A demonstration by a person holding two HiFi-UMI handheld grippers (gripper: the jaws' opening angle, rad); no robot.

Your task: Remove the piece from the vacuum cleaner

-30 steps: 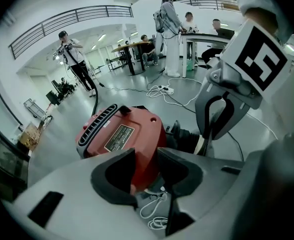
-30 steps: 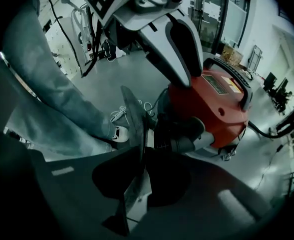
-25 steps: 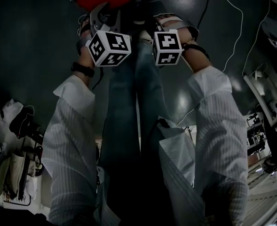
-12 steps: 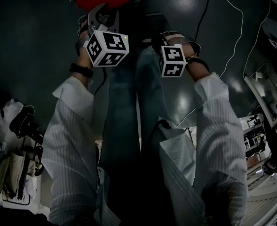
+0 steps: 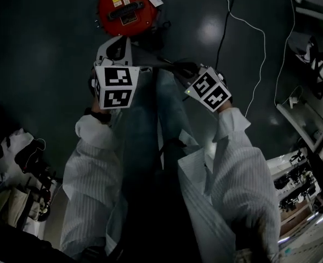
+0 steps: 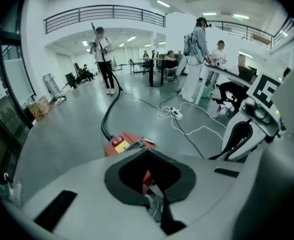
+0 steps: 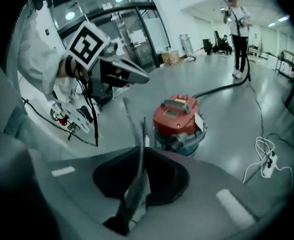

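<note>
Glossy floor, vacuum cleaner partly hidden

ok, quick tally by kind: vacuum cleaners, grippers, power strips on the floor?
vacuum cleaner: 1
grippers: 2 (left gripper, right gripper)
power strip: 1
Total: 4
</note>
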